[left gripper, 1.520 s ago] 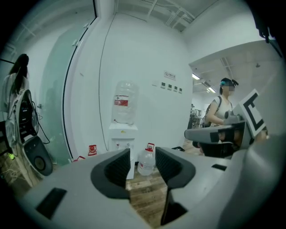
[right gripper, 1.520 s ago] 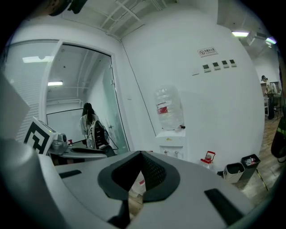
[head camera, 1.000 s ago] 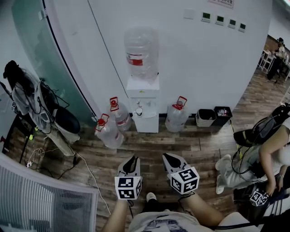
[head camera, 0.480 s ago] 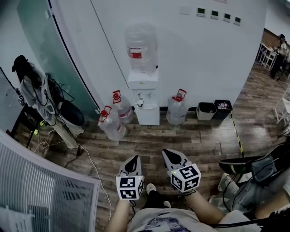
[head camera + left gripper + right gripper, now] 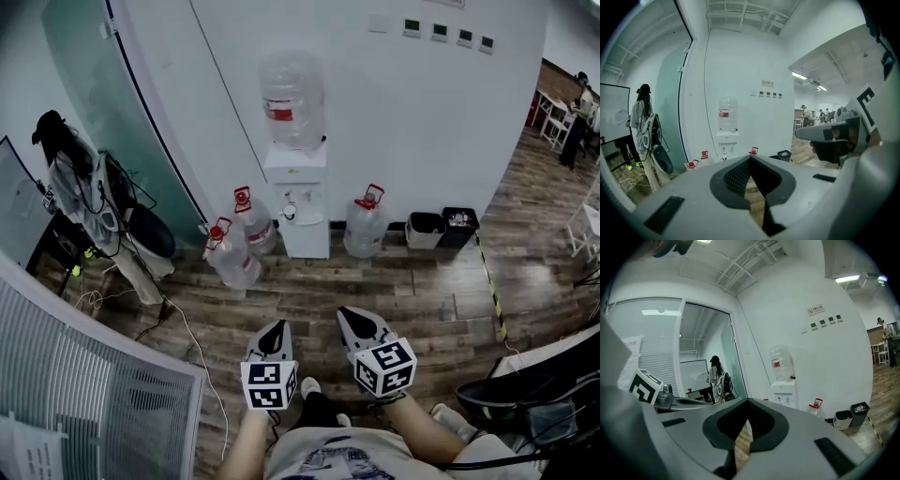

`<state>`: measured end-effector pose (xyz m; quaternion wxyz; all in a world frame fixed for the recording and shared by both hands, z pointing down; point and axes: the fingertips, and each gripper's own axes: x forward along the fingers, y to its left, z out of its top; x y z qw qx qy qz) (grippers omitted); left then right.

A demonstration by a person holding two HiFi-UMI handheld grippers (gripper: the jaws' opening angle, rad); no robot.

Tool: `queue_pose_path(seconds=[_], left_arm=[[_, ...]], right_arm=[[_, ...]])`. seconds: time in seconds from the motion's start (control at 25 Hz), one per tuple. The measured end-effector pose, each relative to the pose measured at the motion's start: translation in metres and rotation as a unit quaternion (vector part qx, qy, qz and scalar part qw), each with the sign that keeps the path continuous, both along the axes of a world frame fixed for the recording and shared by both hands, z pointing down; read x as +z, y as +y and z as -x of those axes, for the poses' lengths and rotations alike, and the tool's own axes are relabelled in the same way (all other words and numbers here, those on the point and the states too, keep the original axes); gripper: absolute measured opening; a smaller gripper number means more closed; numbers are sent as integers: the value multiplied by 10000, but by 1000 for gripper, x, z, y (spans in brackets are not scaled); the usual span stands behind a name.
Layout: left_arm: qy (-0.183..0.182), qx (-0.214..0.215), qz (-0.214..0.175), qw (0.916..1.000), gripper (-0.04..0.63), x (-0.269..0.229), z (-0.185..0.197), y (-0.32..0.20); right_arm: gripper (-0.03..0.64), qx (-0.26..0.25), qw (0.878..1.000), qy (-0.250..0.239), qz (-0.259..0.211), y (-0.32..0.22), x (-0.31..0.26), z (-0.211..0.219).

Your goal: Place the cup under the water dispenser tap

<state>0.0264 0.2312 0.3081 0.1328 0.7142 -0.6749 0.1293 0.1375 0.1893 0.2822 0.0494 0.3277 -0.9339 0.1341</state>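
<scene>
A white water dispenser (image 5: pixel 298 202) with a large clear bottle (image 5: pixel 292 98) on top stands against the far wall. A small round thing (image 5: pixel 289 213) sits at its taps, too small to identify. No cup shows in either gripper. My left gripper (image 5: pixel 273 337) and right gripper (image 5: pixel 354 323) are held side by side over the wooden floor, well short of the dispenser and pointing at it. Both are shut with nothing between the jaws. The left gripper (image 5: pixel 750 157) looks at the dispenser (image 5: pixel 727 140) straight ahead. From the right gripper (image 5: pixel 747 400), the dispenser (image 5: pixel 783 390) lies to the right.
Three water jugs (image 5: pixel 232 258) (image 5: pixel 253 228) (image 5: pixel 364 225) stand on the floor around the dispenser. Two small bins (image 5: pixel 425 229) (image 5: pixel 460 227) sit to its right. At left are a glass wall (image 5: pixel 112 122), a chair with clothes (image 5: pixel 84 202), floor cables (image 5: pixel 178 319) and a white grille (image 5: pixel 75 394).
The view has swung left: the seated person at the right has slipped out of frame and more grille shows. Both grippers stay side by side, pointing at the dispenser.
</scene>
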Motion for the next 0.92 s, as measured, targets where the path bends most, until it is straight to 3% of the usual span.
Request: queue_pose_path(seconds=[0.92], left_arm=[[39,-54,89,9999,51,7,-5,0]], right_arm=[[20,-12,9999,40,96,2,11,-9]])
